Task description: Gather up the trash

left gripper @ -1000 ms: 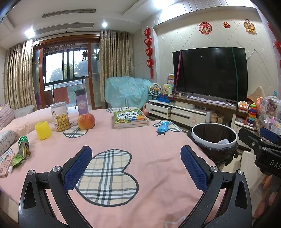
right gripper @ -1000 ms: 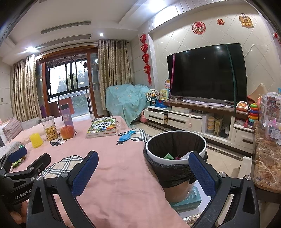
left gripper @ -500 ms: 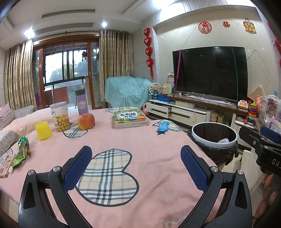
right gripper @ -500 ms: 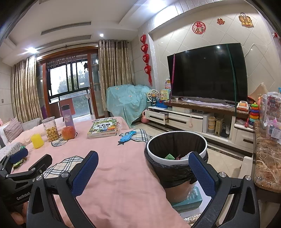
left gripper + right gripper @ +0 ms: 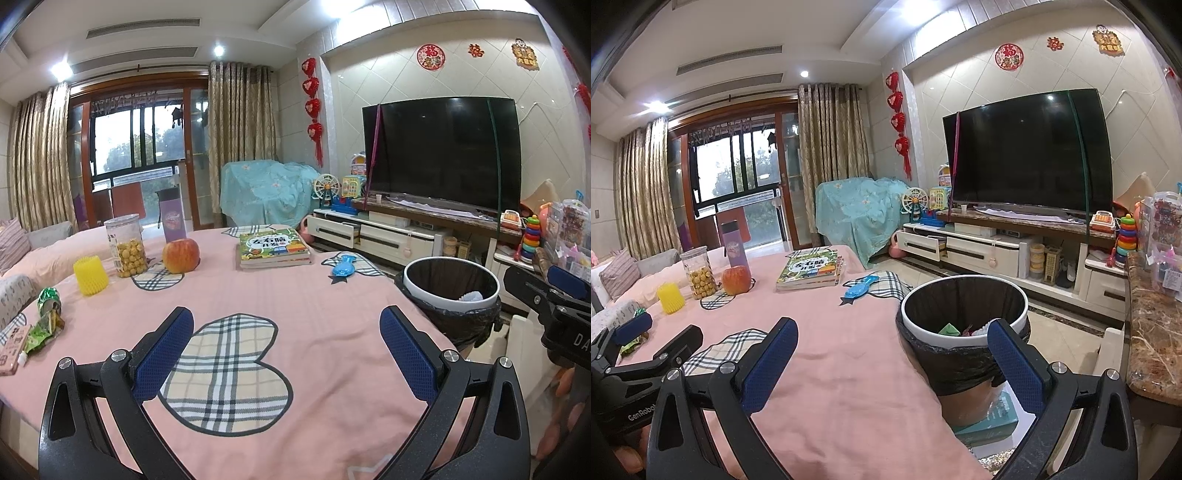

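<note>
Your left gripper (image 5: 286, 332) hangs over the pink tablecloth (image 5: 295, 295) with its blue pads spread wide and nothing between them, just above a plaid heart patch (image 5: 225, 373). Your right gripper (image 5: 892, 350) is likewise spread and empty, one pad over the cloth and the other in front of the trash bin (image 5: 964, 332). The bin stands just beside the table's right edge, lined with a black bag, with a few scraps inside. At the table's left edge lie the green wrappers (image 5: 46, 325) and a small pink carton (image 5: 13, 349), well apart from the bin. Further back sit a yellow cup (image 5: 90, 275), a jar of yellow balls (image 5: 125, 245), an apple (image 5: 181, 255), a stack of books (image 5: 273, 247) and a blue toy (image 5: 342, 268)
</note>
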`<state>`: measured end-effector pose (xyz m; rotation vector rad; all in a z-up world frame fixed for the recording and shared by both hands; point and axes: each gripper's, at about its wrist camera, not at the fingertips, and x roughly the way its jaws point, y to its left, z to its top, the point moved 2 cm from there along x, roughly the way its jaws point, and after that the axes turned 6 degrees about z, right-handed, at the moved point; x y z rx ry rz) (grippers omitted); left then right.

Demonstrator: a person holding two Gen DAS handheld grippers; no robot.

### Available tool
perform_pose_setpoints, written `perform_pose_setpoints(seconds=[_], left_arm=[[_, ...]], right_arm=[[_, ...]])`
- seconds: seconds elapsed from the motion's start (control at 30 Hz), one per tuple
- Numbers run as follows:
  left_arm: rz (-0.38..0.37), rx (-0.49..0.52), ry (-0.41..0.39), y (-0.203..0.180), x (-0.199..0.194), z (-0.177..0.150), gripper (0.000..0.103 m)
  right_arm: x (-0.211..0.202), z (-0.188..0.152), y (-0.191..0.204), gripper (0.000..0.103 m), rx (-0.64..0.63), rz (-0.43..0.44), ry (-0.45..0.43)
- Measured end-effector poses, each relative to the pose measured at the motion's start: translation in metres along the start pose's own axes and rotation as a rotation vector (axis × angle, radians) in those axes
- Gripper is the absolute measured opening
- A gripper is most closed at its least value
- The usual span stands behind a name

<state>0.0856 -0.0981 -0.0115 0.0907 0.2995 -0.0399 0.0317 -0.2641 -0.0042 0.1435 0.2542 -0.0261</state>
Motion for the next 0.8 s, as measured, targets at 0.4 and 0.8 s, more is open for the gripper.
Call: perform_pose_setpoints(seconds=[0.4,0.8], left_arm=[[0.0,0.008,0.007,0.002,0.004,-0.001,0.103],[-0.009,0.009,0.026,0.005,0.009,-0.003,0.103]], right_arm=[[0.001,0.001,0.001,0.103,0.014,0.007,0.014],[0.014,0.0,-0.001,0.103,0.04,0.035,0.054]])
